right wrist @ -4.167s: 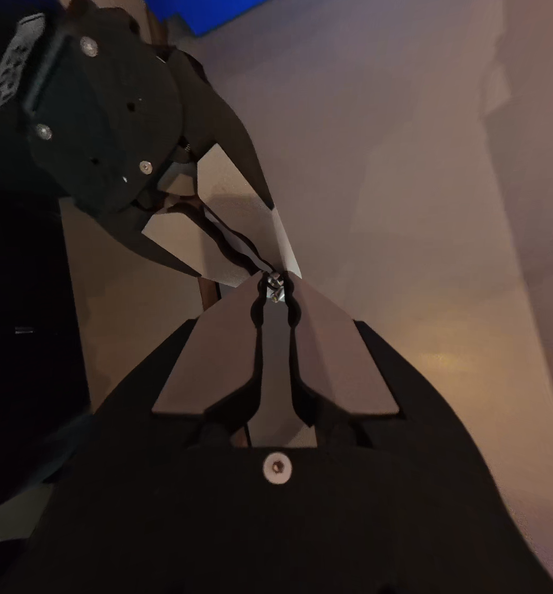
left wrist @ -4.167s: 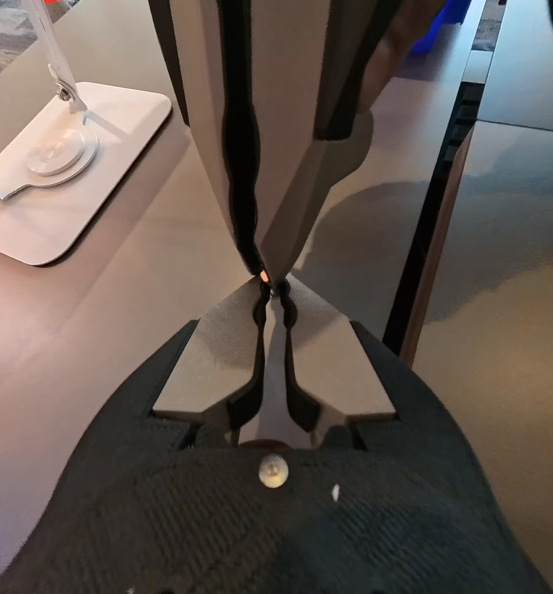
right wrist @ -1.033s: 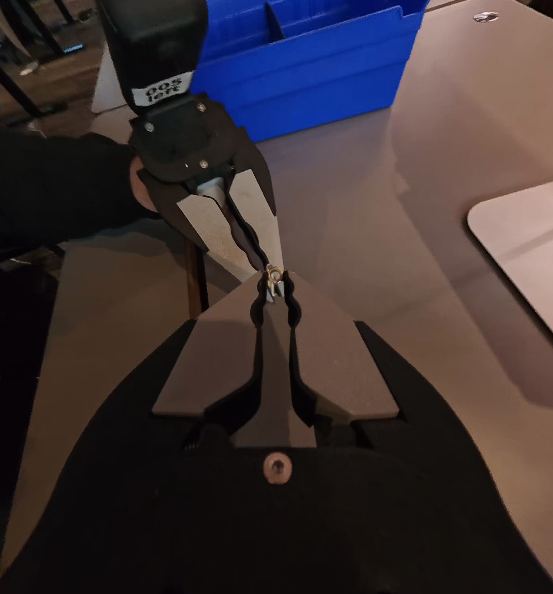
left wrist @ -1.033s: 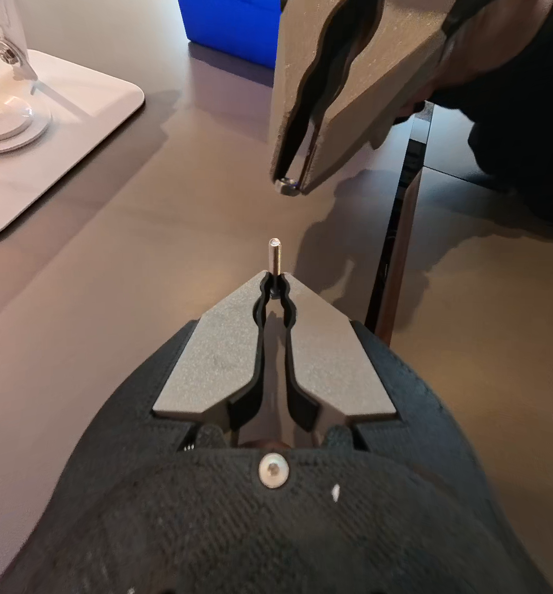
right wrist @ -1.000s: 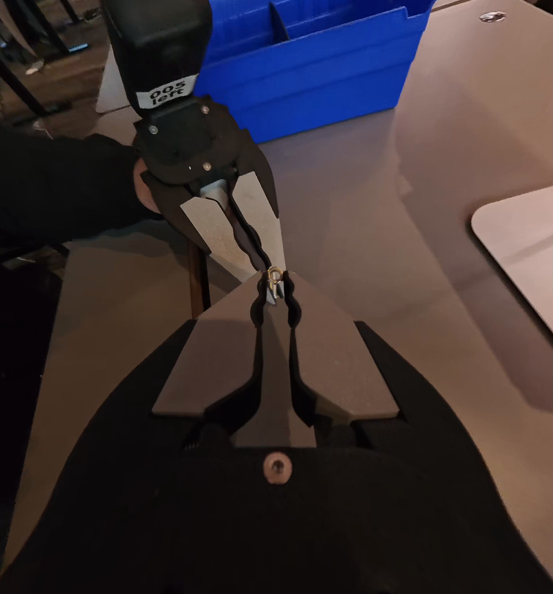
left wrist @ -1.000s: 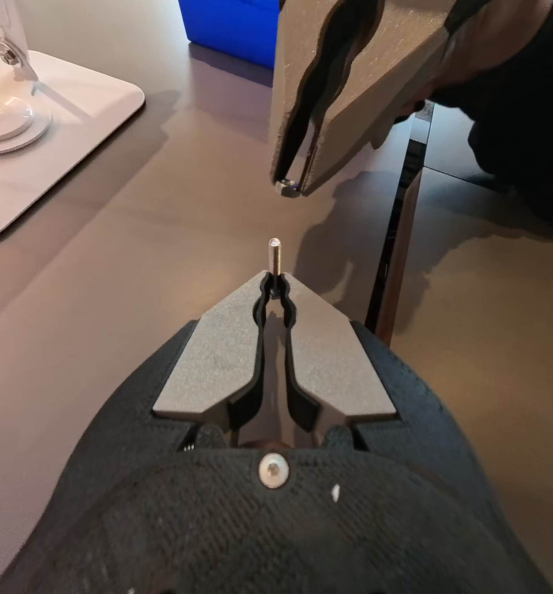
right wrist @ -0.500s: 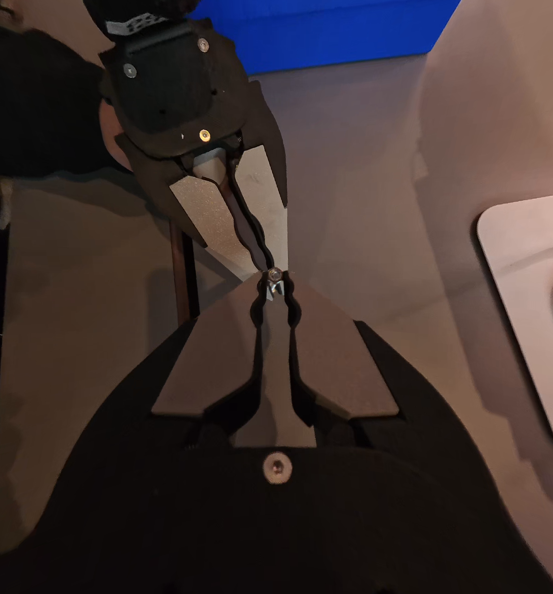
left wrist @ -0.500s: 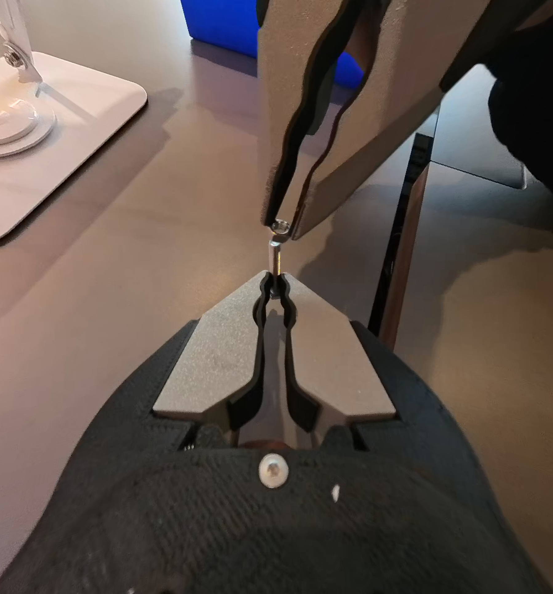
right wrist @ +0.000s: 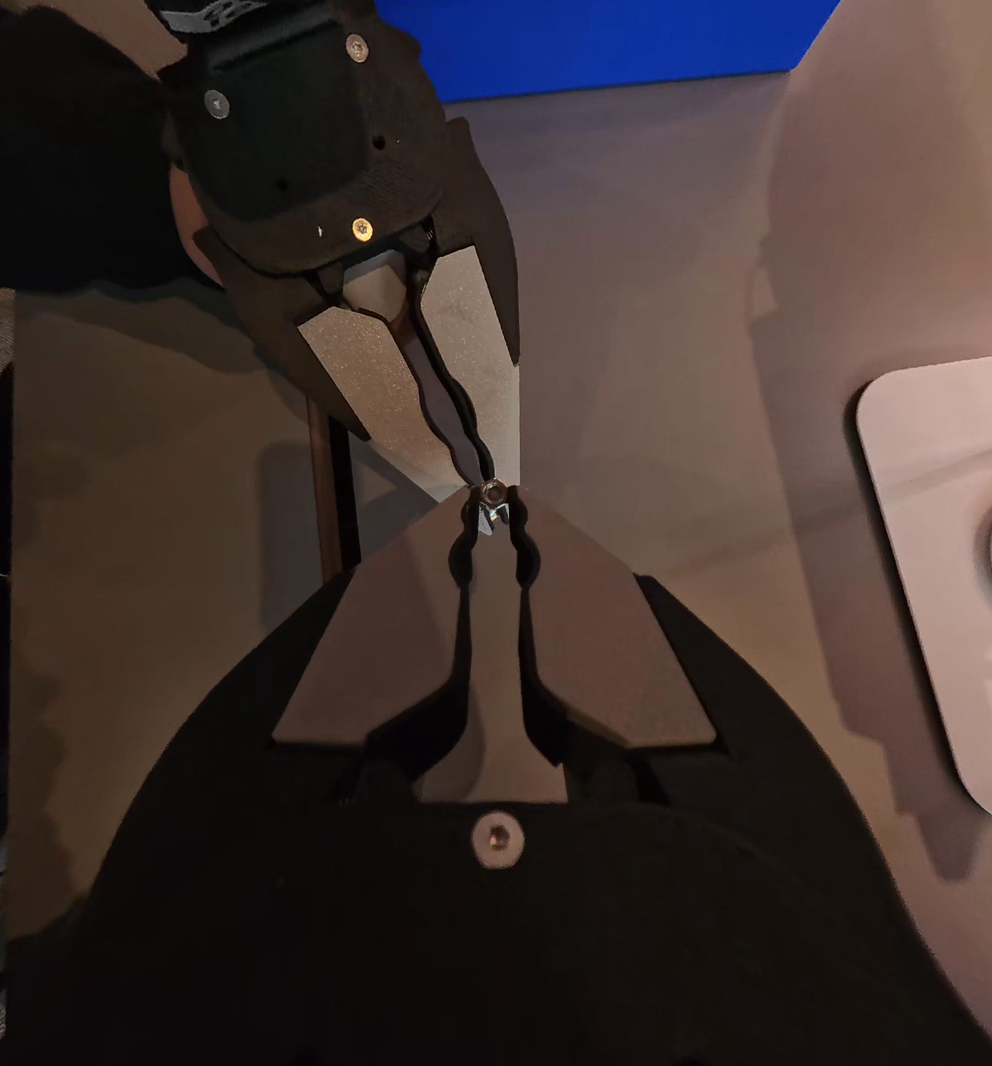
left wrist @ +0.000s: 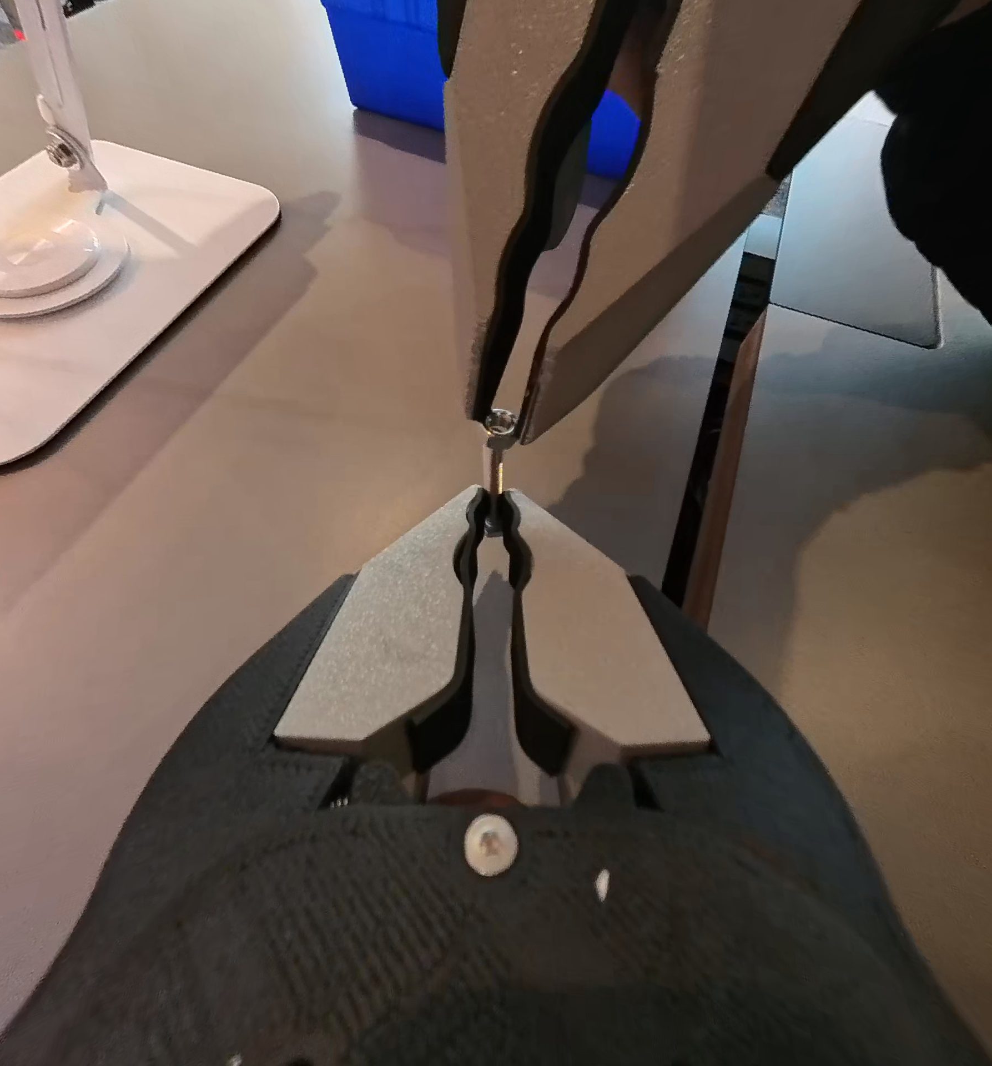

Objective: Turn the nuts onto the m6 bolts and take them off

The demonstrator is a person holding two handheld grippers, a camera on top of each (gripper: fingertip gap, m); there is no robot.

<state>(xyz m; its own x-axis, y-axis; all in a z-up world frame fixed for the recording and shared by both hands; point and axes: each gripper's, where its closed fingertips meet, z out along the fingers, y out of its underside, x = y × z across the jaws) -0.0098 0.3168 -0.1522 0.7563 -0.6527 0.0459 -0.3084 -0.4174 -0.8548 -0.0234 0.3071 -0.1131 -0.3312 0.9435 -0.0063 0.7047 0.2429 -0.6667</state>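
1. The left gripper (left wrist: pixel 494 500) is clamping the head end of a bolt (left wrist: pixel 494 467), its fingers closed on it, so the threaded shank is pointing straight out past the tips.
2. The right gripper (left wrist: pixel 500 428) is coming in from above in the left wrist view, pinching a nut (left wrist: pixel 500 423) between its tips; the nut is sitting at the free end of the bolt, touching it. Whether the threads are engaging cannot be told.
3. In the right wrist view, the right gripper (right wrist: pixel 492 503) is showing the nut (right wrist: pixel 493 494) face-on at its tips, with the left gripper (right wrist: pixel 490 474) meeting it tip to tip from the upper left.
4. Both tools are hanging above a brown table (left wrist: pixel 205 461), with open surface lying around them.
5. A dark seam (left wrist: pixel 707 479) between table sections is running just to the right of the left gripper.
6. A white stand base (left wrist: pixel 136 277) is lying well to the left, and a blue bin (left wrist: pixel 395 69) is standing at the far edge.
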